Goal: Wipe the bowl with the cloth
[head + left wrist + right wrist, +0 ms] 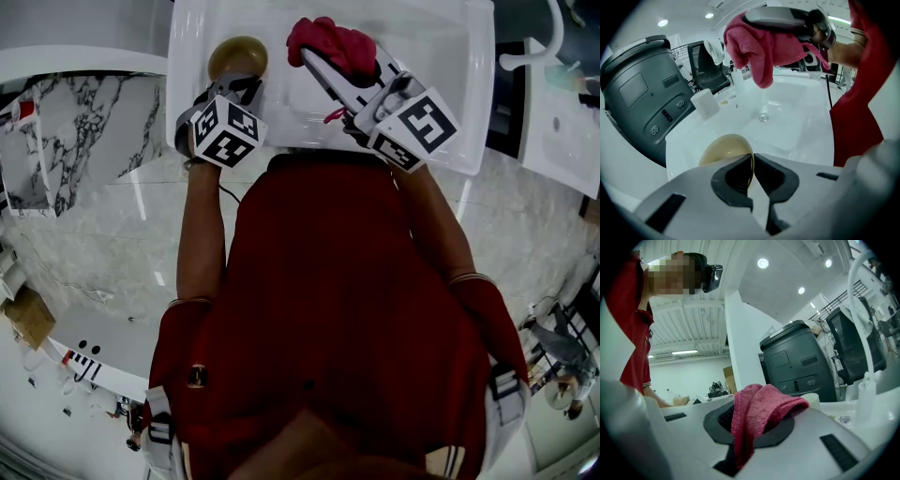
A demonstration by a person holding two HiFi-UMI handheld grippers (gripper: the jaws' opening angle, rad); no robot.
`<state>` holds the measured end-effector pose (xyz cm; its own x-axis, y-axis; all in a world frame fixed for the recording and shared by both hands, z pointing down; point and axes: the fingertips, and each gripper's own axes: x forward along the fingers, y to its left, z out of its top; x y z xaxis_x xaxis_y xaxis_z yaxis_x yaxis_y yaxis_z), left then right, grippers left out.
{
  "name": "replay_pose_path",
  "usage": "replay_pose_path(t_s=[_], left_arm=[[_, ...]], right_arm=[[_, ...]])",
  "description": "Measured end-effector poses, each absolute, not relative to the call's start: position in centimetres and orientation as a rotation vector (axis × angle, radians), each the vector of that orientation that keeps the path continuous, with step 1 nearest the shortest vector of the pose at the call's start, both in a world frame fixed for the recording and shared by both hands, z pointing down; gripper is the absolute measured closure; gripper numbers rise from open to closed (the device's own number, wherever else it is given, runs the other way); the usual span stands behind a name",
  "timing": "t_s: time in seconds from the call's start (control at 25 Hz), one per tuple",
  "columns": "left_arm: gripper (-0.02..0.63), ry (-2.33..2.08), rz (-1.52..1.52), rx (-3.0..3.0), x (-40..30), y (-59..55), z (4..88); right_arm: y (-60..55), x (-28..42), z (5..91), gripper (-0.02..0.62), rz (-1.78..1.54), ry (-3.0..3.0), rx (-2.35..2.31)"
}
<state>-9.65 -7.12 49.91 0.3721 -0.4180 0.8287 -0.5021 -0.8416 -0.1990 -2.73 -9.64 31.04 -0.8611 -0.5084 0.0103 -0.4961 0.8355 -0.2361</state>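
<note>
Over the sink [441, 56] | left tool [752, 168] pinches the rim of the bowl [723, 149] | right tool [323, 67] clamps the cloth [333, 39], raised to the right, not touching.

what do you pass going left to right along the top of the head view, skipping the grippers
marbled panel → bowl → cloth → white tap

No legible text, label, brand, number or sign in any view.
</note>
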Motion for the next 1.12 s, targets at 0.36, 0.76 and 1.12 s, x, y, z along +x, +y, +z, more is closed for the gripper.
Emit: replay_pose_path(t_s=[0.36,0.76,1.12], left_arm=[[0.583,-0.789,1.653,2.514,-10.1,-6.7,51.2],[0.582,-0.74,1.74,2.507,-10.1,-6.6,51.8],[0.531,-0.724,1.672,2.536,-9.6,-6.4,51.1]], right_arm=[[-9.7,-2.6,31.5,0.565,-0.375,2.955,-0.829],[-10.0,-2.6,32.2,0.565,-0.398,2.955,-0.824],[-10.4,-2.6,32.2,0.565,-0.403,2.955,-0.818]])
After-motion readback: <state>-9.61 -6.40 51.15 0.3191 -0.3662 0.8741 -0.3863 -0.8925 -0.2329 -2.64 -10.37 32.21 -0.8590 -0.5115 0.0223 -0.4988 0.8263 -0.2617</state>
